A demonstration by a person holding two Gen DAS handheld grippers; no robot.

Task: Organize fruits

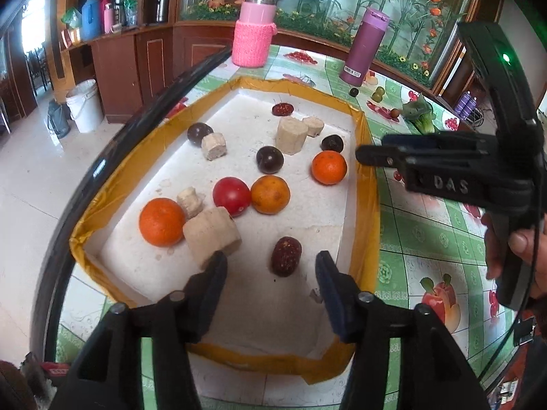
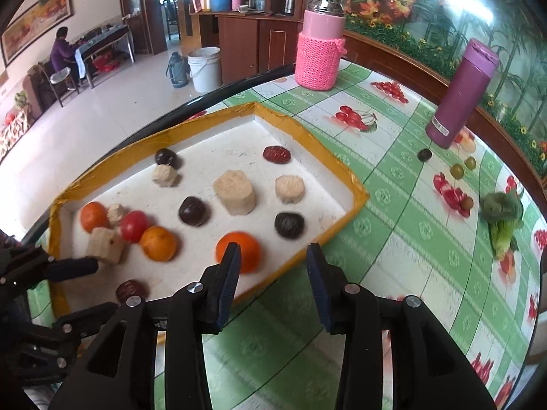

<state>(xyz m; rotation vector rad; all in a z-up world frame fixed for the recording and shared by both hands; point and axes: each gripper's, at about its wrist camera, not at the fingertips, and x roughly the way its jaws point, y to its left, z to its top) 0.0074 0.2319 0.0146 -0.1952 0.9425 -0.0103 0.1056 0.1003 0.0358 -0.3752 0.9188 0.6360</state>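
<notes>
A white tray with a yellow taped rim (image 1: 367, 171) (image 2: 355, 184) holds several fruits: oranges (image 1: 161, 222) (image 2: 244, 251), a red tomato (image 1: 231, 195) (image 2: 134, 226), dark plums (image 1: 269, 159) (image 2: 193, 209), red dates (image 1: 285, 255) (image 2: 277, 154) and pale cut chunks (image 1: 212, 235) (image 2: 235, 191). My left gripper (image 1: 271, 266) is open and empty over the tray's near end, the date between its fingers. My right gripper (image 2: 273, 259) is open and empty over the tray's right rim, next to an orange; it also shows in the left wrist view (image 1: 376, 153).
On the green fruit-print tablecloth (image 2: 393, 239) stand a pink knit-sleeved flask (image 1: 254, 30) (image 2: 320, 44) and a purple bottle (image 1: 364, 51) (image 2: 461, 92). Small loose fruits (image 2: 456, 171) and a leafy vegetable (image 2: 502, 215) lie right of the tray. The table edge runs left of the tray.
</notes>
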